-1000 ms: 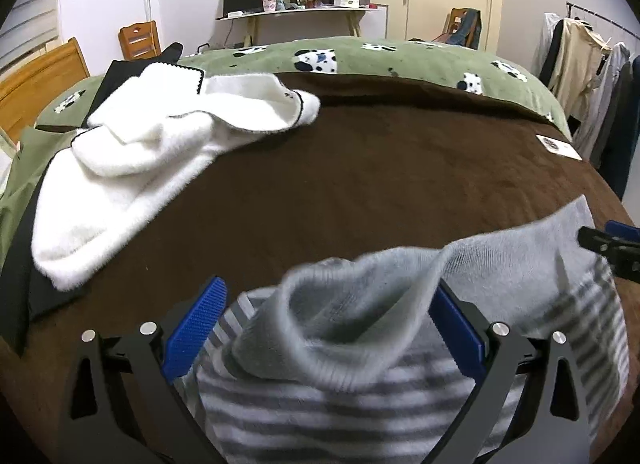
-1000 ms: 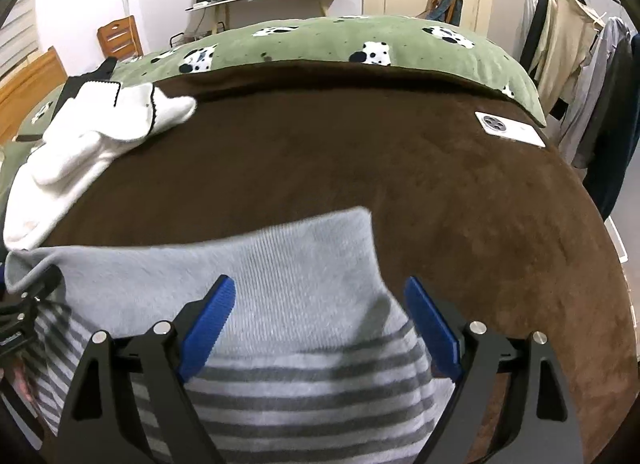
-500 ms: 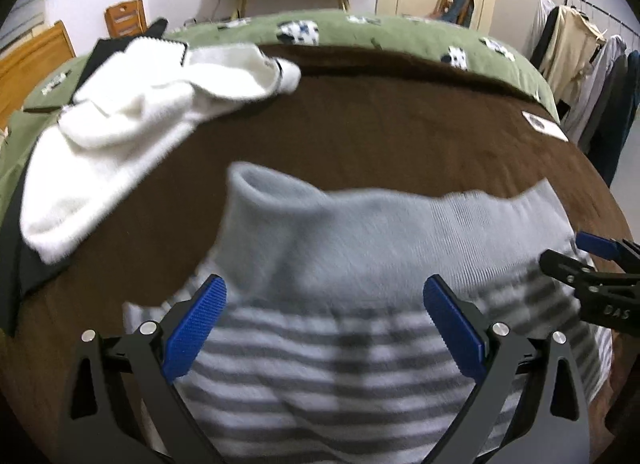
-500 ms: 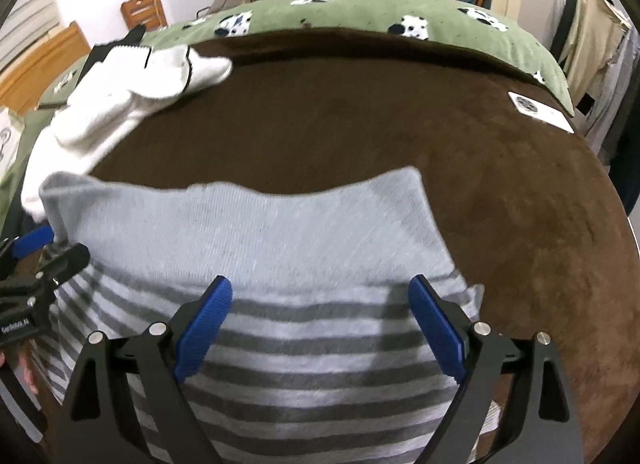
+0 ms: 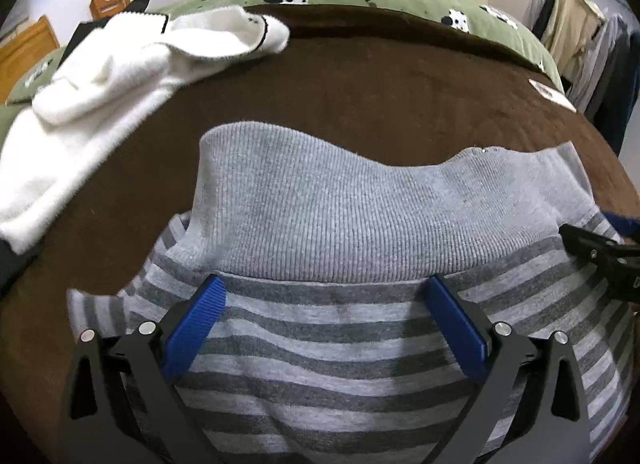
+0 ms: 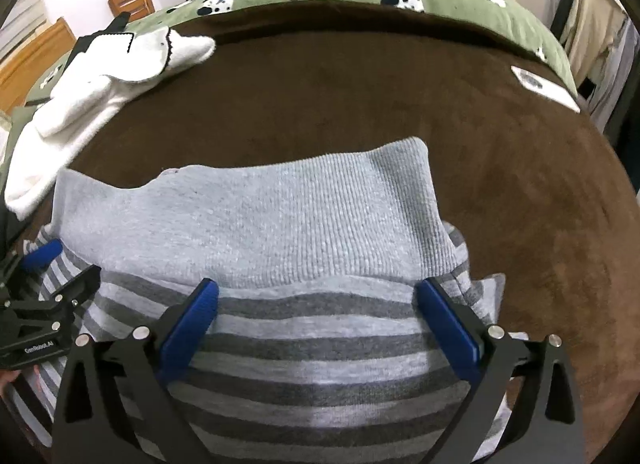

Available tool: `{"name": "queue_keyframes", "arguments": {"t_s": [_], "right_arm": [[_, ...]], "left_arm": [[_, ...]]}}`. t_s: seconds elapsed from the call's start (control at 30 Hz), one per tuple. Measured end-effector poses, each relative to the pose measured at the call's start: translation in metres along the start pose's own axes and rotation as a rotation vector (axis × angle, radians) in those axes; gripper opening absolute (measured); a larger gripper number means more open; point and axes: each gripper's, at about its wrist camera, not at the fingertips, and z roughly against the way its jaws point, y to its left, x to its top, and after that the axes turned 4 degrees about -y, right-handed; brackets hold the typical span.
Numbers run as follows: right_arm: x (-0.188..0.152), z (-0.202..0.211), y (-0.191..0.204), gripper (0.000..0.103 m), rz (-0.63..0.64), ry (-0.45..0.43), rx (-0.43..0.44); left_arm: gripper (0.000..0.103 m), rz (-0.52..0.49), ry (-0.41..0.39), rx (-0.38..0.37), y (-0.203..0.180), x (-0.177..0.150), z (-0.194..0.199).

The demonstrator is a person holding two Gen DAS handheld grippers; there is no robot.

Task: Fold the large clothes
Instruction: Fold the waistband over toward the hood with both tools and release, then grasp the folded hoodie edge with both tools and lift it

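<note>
Brown-blanketed bed (image 5: pixel 360 75) — striped grey sweater (image 5: pixel 340 328), white fleece garment (image 5: pixel 100 75), small card (image 6: pixel 544 87)

Left gripper (image 5: pixel 326 320) fingers (image 5: pixel 196 322) wide apart over striped sweater (image 5: pixel 320 344).

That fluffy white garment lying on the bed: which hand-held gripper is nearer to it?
Left. The left hand-held gripper is over the striped sweater's end nearest the white garment; the right hand-held gripper is over the far end.
</note>
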Motion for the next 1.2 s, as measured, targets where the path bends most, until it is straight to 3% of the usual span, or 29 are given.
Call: {"name": "queue_keyframes", "arguments": {"t_s": [0.57,0.93,1.07,1.2], "right_arm": [[-0.003,-0.002,-0.002,0.097,0.008,-0.007,0.008],[0.009,0.019,0.003,0.097,0.023,-0.01,-0.004],[0.015,0.035,-0.005,0.097,0.004,-0.02,0.018],[0.012,0.046,-0.03,0.097,-0.053,0.015,0.097]], "left_arm": [[0.098,0.01,0.001,0.006,0.0,-0.001,-0.001],[0.097,0.035,0.086,-0.014,0.004,0.014,0.005],[0.097,0.062,0.062,-0.029,0.011,0.023,0.026],[0.097,0.078,0.062,-0.054,0.027,0.028,0.046]]}}
